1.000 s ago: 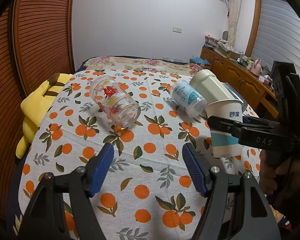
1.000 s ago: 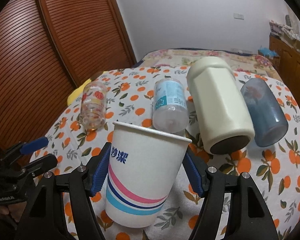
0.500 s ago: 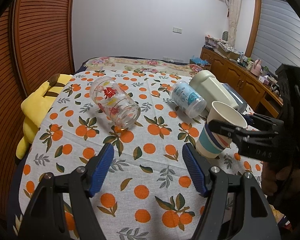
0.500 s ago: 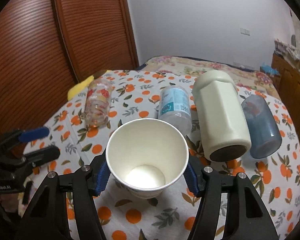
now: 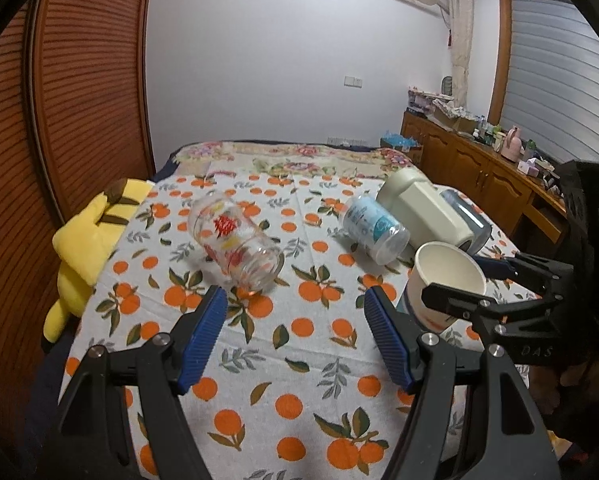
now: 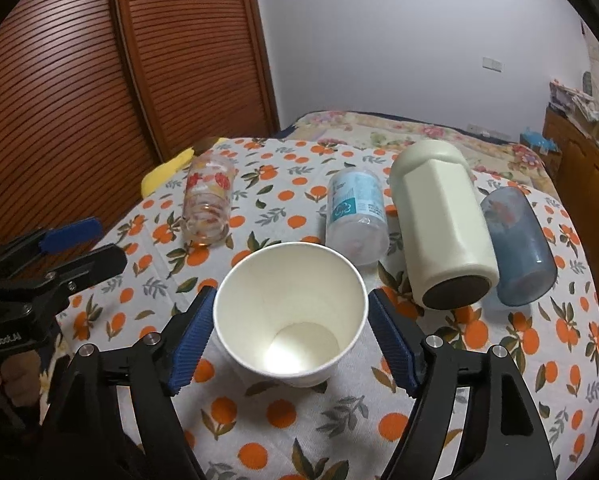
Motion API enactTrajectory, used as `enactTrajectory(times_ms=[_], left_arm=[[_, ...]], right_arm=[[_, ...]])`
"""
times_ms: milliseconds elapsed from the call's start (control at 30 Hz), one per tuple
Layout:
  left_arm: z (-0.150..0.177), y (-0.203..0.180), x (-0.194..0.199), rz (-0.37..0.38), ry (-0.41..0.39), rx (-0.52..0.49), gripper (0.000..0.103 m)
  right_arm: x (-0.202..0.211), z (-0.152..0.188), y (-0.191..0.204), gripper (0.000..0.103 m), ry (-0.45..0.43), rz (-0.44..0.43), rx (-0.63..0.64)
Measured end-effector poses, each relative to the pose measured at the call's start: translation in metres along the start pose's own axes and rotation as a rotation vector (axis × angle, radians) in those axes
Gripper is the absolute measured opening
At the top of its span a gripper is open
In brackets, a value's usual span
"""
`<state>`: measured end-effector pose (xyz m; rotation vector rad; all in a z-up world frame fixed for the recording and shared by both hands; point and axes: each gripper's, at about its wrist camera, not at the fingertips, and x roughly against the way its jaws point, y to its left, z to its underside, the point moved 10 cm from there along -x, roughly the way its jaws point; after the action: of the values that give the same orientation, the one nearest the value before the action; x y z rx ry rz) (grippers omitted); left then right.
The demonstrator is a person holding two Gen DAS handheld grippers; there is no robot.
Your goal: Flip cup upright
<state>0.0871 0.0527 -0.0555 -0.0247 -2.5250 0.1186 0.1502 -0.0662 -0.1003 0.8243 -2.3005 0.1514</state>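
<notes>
Item: paper cup (image 6: 290, 314), mouth up, long axis near vertical, standing on the orange-print desk (image 6: 479, 380).

Your right gripper (image 6: 289, 338) brackets it; whether its jaws pinch the wall, cannot tell. Only your left view shows the yellow plush (image 5: 89, 240). Left gripper (image 5: 295, 334): jaws released, empty. Behind lie a glass (image 6: 208, 209), clear bottle (image 6: 355, 216), cream flask (image 6: 443, 228) and blue tumbler (image 6: 517, 250).

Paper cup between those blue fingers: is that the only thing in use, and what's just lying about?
In use:
paper cup, mouth up
right gripper, around it

Lying about:
printed glass, on its side
clear bottle
cream flask
blue tumbler
yellow plush
left gripper, open
</notes>
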Motion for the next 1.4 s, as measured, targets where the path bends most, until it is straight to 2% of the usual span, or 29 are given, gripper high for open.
enactTrajectory(times_ms=[167, 267, 467, 667, 833, 967, 1400], left_arm=[[-0.012, -0.013, 0.01, -0.005, -0.044, -0.035, 0.072], [-0.019, -0.022, 0.016, -0.001, -0.067, -0.053, 0.075], [-0.031, -0.043, 0.027, 0.007, -0.11, -0.091, 0.081], [-0.038, -0.061, 0.036, 0.006, -0.141, -0.109, 0.082], [-0.038, -0.068, 0.039, 0.01, -0.153, -0.104, 0.084], [-0.036, -0.073, 0.041, 0.016, -0.161, -0.104, 0.091], [-0.025, -0.067, 0.037, 0.005, -0.134, -0.094, 0.091]], right_arm=[[0.023, -0.004, -0.005, 0.081, -0.052, 0.012, -0.029], [0.041, -0.006, -0.011, 0.088, -0.096, 0.032, -0.05], [0.075, -0.009, -0.031, 0.092, -0.188, 0.098, -0.093], [0.104, -0.009, -0.05, 0.1, -0.266, 0.173, -0.121], [0.115, -0.004, -0.056, 0.103, -0.284, 0.212, -0.126], [0.118, -0.001, -0.059, 0.103, -0.288, 0.225, -0.135], [0.12, 0.007, -0.068, 0.103, -0.294, 0.265, -0.153]])
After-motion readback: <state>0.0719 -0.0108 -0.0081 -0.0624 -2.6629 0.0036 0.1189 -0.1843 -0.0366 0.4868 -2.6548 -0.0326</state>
